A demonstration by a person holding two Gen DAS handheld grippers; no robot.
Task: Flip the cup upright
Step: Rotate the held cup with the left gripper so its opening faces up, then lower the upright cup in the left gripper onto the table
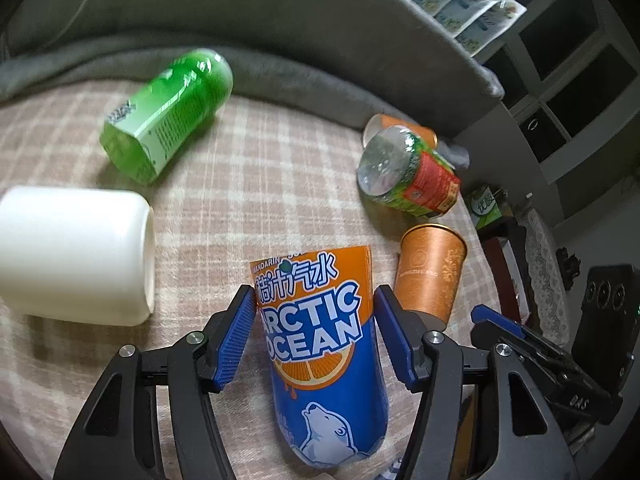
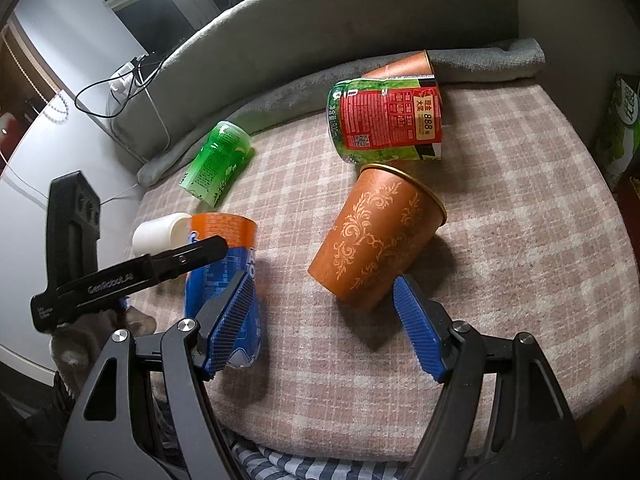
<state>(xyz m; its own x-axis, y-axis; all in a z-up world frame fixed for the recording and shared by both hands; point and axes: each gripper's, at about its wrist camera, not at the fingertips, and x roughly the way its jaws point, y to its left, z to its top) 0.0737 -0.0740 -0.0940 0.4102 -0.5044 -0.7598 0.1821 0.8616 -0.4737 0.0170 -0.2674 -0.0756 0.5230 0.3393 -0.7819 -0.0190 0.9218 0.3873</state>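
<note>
An orange paper cup with a gold rim (image 2: 378, 236) leans tilted on the checked blanket (image 2: 500, 240), base low, mouth up and right. My right gripper (image 2: 324, 320) is open just below its base, not touching; the cup also shows in the left wrist view (image 1: 430, 272). My left gripper (image 1: 316, 336) is open, its blue pads on either side of an Arctic Ocean cut bottle cup (image 1: 324, 360) without clamping it. The left gripper appears in the right wrist view (image 2: 132, 276), and the right gripper in the left wrist view (image 1: 532, 344).
A white cup (image 1: 76, 252) lies on its side at left. A green cut bottle (image 1: 168, 116) lies further back. A red-and-green cut bottle (image 2: 388, 120) and another orange cup (image 2: 404, 66) lie near the grey sofa back (image 2: 320, 32). The blanket's edge is close below.
</note>
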